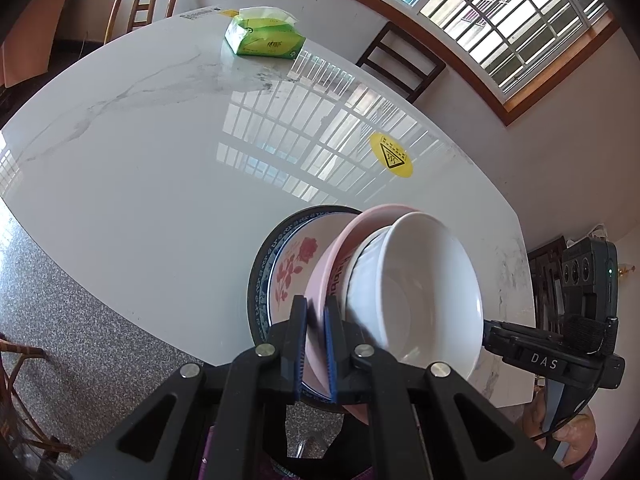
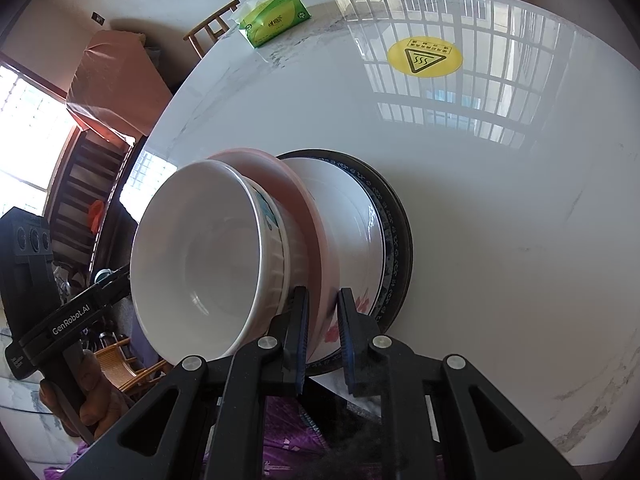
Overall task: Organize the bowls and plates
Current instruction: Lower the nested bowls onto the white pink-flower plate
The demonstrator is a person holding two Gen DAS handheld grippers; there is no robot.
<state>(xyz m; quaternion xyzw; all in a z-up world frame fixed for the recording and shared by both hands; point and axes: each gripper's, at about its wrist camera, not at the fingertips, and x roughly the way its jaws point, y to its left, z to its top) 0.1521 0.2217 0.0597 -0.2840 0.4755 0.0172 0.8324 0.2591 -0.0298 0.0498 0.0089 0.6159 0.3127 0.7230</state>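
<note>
The left gripper is pinching the pink plate's near rim, jaws nearly shut; the right gripper is clamping the same rim opposite. The stack is tilting at the table edge: white bowl in a ribbed bowl on pink, over a rose plate and dark plate. Judging by the tilt, uneven lifting is risking the bowls sliding off, or the thin rim slipping free.
</note>
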